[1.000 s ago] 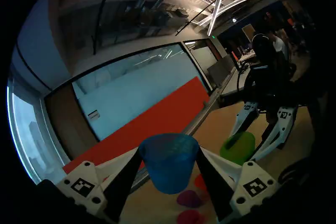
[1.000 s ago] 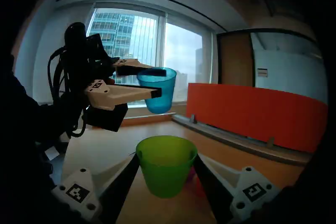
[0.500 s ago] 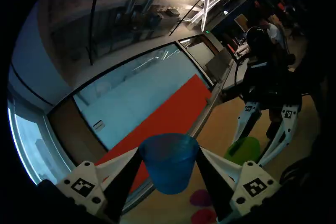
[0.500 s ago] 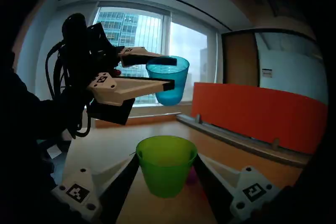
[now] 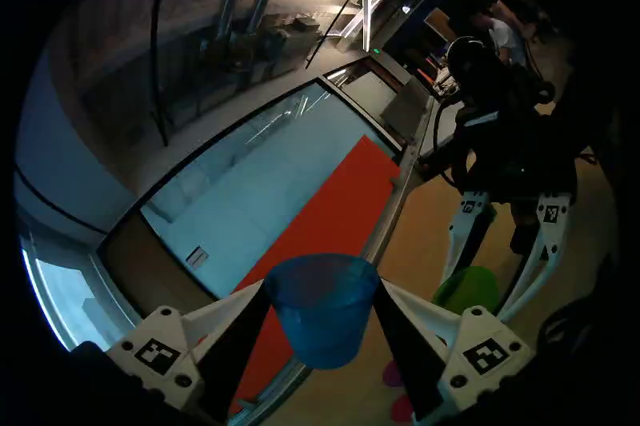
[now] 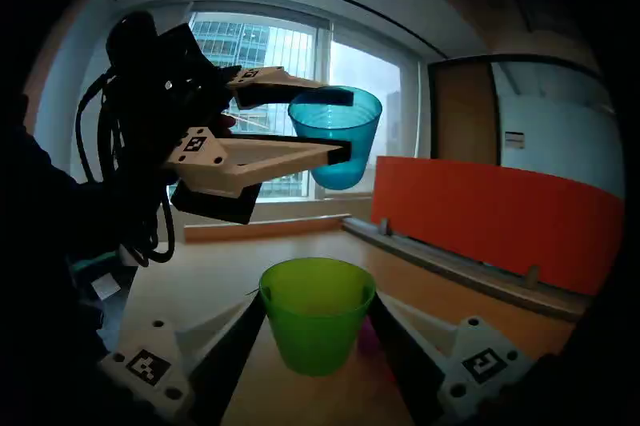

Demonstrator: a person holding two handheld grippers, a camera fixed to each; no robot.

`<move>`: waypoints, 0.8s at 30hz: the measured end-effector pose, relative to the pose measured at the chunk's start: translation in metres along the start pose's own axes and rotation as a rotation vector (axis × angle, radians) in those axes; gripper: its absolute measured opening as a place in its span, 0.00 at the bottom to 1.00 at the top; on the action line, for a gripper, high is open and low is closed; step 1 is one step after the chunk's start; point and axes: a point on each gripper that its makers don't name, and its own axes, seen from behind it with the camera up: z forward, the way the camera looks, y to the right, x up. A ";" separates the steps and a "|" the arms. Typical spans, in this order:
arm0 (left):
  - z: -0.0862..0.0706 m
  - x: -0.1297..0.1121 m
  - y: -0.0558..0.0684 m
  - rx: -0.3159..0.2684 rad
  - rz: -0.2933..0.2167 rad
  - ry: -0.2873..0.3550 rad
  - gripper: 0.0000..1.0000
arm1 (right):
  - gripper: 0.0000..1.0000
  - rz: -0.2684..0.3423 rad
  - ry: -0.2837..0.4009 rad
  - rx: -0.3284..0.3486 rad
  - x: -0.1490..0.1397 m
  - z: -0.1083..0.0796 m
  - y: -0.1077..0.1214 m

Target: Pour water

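a: where are the cups?
b: nearest, my right gripper [image 6: 317, 304] is clamped on the green cup [image 6: 317, 326], upright. above and beyond it, my left gripper [image 6: 350, 125] clamps the blue cup [image 6: 336, 142].
a: how to pour well?
b: i'd centre the blue cup's lip over the green cup, then tip slowly.

No legible text or numbers

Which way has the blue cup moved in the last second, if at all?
Yes. In the right gripper view the blue cup has risen and shifted right against the window frame, toward the orange panel.
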 end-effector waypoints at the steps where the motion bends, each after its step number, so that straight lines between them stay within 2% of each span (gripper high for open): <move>1: 0.001 0.000 0.000 0.000 0.009 -0.001 0.87 | 0.91 0.000 0.000 0.001 0.000 0.000 0.000; 15: 0.007 -0.001 0.001 -0.004 0.099 -0.011 0.87 | 0.91 0.003 0.000 0.002 -0.001 0.002 0.001; 24: 0.007 0.002 -0.003 0.009 0.160 -0.014 0.87 | 0.91 0.003 0.000 0.001 -0.001 0.004 0.003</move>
